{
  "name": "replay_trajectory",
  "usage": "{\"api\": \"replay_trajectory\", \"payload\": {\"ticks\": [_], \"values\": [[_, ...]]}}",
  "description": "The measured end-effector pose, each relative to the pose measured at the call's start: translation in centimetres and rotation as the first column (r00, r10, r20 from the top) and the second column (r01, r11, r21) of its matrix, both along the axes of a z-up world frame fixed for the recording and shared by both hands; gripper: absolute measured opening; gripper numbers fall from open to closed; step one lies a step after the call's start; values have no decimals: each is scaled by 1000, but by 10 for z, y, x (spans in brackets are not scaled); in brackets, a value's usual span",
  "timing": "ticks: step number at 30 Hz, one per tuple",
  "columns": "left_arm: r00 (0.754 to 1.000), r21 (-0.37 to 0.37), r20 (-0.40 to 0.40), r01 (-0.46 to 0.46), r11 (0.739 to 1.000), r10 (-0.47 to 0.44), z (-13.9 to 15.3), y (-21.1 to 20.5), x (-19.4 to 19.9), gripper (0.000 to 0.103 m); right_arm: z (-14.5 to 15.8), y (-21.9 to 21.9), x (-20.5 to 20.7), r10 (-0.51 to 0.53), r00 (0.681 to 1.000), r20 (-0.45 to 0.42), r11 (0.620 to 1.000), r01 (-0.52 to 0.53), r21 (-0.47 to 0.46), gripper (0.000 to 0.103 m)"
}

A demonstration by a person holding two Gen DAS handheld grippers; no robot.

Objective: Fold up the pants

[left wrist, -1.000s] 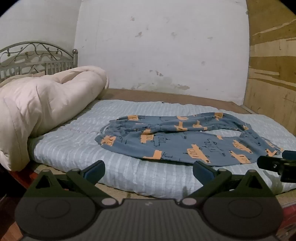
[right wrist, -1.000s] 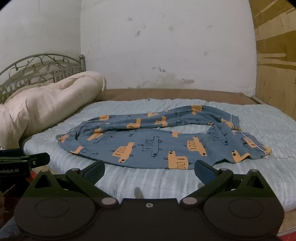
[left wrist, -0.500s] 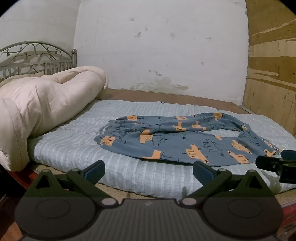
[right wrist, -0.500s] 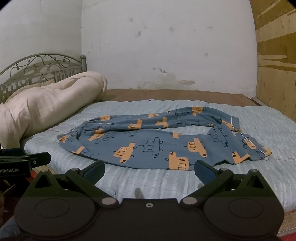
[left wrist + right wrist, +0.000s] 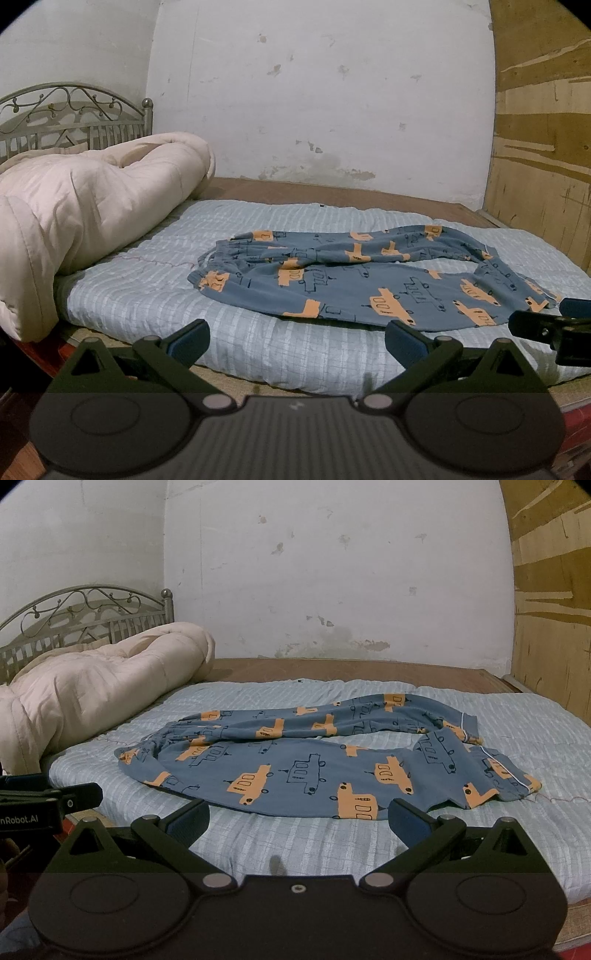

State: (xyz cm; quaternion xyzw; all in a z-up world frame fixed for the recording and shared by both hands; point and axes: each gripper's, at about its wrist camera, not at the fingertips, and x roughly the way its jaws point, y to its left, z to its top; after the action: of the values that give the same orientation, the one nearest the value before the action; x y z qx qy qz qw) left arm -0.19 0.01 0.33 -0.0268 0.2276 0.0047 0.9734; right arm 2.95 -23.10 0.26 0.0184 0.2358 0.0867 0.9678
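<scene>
Blue pants with orange car prints (image 5: 369,280) lie spread on the light blue mattress (image 5: 155,295), waistband to the left, legs running right and curving back. They also show in the right wrist view (image 5: 317,764). My left gripper (image 5: 297,343) is open and empty, near the mattress's front edge, short of the pants. My right gripper (image 5: 299,823) is open and empty over the front edge, just short of the near leg. The right gripper also shows at the right edge of the left wrist view (image 5: 550,326); the left gripper shows at the left edge of the right wrist view (image 5: 48,797).
A rolled cream comforter (image 5: 74,214) lies along the left side of the bed below a metal headboard (image 5: 74,118). A white wall (image 5: 317,92) is behind and a plywood panel (image 5: 543,155) stands at the right. Bare brown bed base (image 5: 351,668) shows beyond the mattress.
Both grippers have shifted slightly; the pants sit a little lower and larger in both views. Both grippers stay open and the pants have not moved.
</scene>
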Motion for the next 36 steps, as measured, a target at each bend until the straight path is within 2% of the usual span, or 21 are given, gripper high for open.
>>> {"api": "replay_trajectory", "payload": {"ticks": [36], "values": [[1000, 3, 6, 7, 1000, -7, 7, -8, -2, 102, 3, 3, -5, 1, 1000, 5, 1000, -1, -4, 102]]}}
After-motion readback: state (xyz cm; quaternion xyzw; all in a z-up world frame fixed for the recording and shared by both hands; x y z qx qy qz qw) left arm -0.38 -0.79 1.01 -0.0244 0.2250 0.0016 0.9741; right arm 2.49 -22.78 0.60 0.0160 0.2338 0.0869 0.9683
